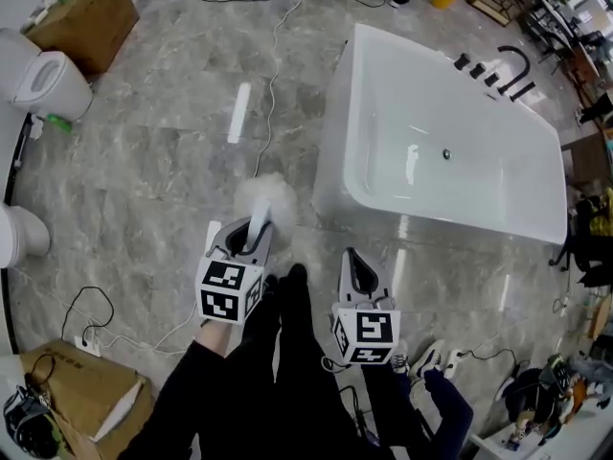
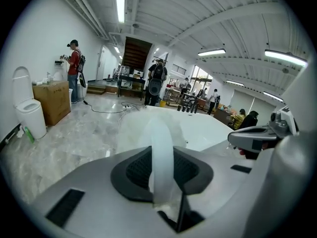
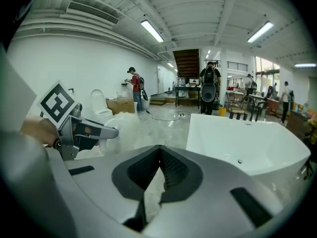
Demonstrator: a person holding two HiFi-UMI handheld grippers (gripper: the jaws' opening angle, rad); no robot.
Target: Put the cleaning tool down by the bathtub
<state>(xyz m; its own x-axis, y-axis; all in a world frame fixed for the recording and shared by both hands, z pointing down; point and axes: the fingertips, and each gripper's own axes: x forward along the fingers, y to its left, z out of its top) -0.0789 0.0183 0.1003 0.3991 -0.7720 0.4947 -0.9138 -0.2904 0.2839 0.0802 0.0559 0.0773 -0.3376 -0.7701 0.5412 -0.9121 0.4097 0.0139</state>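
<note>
Item: cleaning tool [image 1: 267,199], a white fluffy head on a pale handle. My left gripper [image 1: 251,238] pinches the handle, and the head hangs above the floor [image 1: 163,161] just beside the bathtub [image 1: 330,185] outer wall. My right gripper [image 1: 356,262] sits nearby, jaws pressed together on nothing. Risks, as I judge them: released while off the floor, the smooth handle could drop and roll away from the tub, or the head could knock its wall

Fluffy white cleaning tool [image 1: 266,197] beside bathtub [image 1: 330,171]

Bright overhead light, fisheye-warped edges
</note>
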